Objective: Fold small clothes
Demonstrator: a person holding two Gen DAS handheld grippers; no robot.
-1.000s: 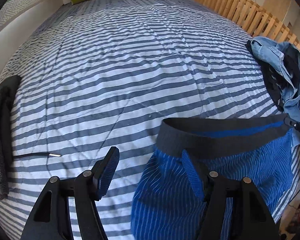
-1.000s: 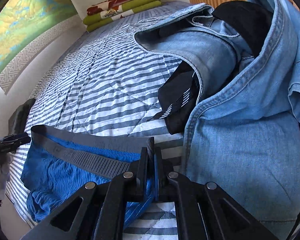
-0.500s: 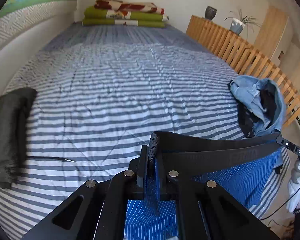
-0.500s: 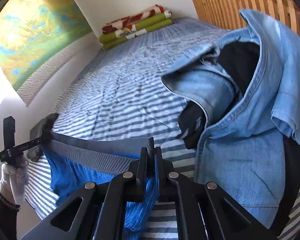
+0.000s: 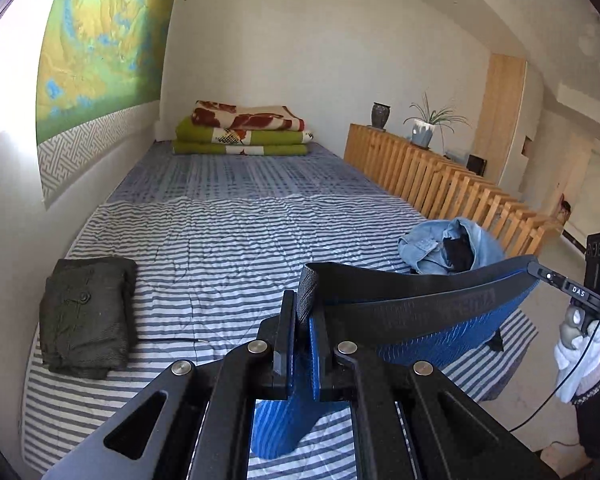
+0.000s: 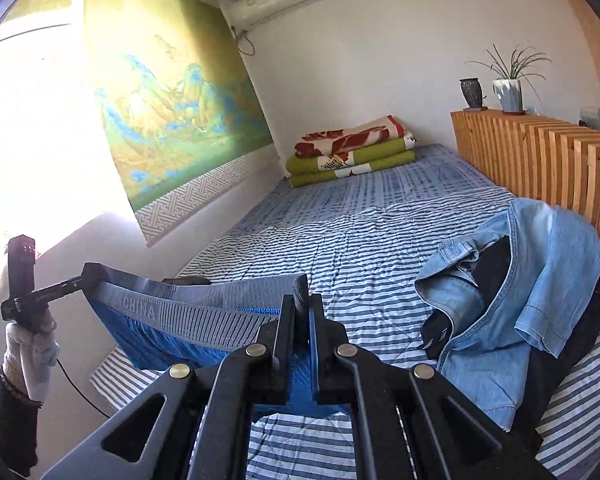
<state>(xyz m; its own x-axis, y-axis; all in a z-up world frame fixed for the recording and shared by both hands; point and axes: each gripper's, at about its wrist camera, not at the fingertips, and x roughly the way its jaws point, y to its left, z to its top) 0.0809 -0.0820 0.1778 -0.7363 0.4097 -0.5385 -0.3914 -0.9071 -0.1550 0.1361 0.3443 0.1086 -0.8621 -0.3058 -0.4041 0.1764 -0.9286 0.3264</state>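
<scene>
Blue striped boxer shorts (image 5: 440,336) with a grey waistband (image 6: 204,316) hang in the air above the striped bed (image 5: 228,248), stretched between both grippers. My left gripper (image 5: 303,320) is shut on one end of the waistband. At the other end my right gripper (image 6: 302,312) is shut on it as well. Each gripper shows in the other's view, held by a white-gloved hand (image 5: 580,360) and a second gloved hand (image 6: 28,352). The shorts' legs droop below the band.
A folded dark garment (image 5: 86,312) lies at the bed's left edge. A heap of light denim and black clothes (image 6: 516,292) sits by the wooden slatted rail (image 5: 452,184). Folded blankets (image 5: 244,132) are stacked at the far wall.
The left gripper was open beside the shorts, then shut on the waistband. Both grippers have risen, lifting the shorts off the bed and pulling the band taut.
</scene>
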